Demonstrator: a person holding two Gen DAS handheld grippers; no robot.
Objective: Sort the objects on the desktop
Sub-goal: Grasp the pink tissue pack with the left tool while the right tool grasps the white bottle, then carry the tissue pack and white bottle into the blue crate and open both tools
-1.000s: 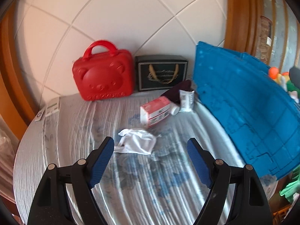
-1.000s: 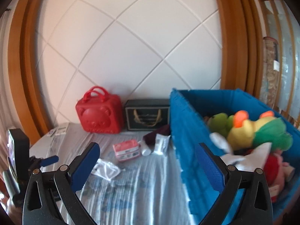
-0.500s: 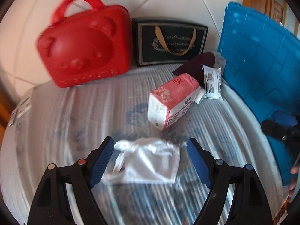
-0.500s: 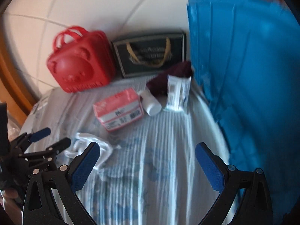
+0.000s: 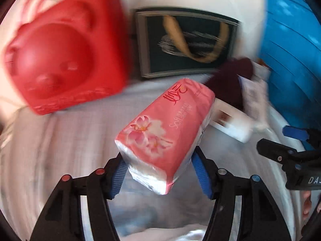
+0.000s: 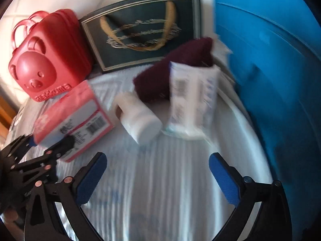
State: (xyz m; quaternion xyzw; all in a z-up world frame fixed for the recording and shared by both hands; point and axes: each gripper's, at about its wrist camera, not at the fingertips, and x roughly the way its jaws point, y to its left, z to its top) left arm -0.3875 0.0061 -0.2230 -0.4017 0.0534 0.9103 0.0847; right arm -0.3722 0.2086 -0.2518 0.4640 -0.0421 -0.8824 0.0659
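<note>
A pink tissue pack (image 5: 168,128) lies slanted on the striped mat (image 5: 60,140). My left gripper (image 5: 158,172) is closing on its near end, and both blue pads touch its sides. The right wrist view shows the same pack (image 6: 74,116) at the left with the left gripper (image 6: 49,140) straddling it. My right gripper (image 6: 158,172) hangs open over bare mat with nothing between its fingers. Just beyond it lie a white bottle (image 6: 140,118), a white printed packet (image 6: 192,100) and a maroon cloth (image 6: 176,70).
A red bear-faced case (image 6: 44,64) and a dark gift bag (image 6: 144,32) stand against the white wall at the back. A tall blue bin wall (image 6: 270,70) closes off the right side. The right gripper (image 5: 280,140) shows at the left view's right edge.
Both grippers dropped and moved forward toward the objects. The left one passed over the crumpled white wrapper and its jaws narrowed around the pink tissue pack. The right gripper stayed open.
</note>
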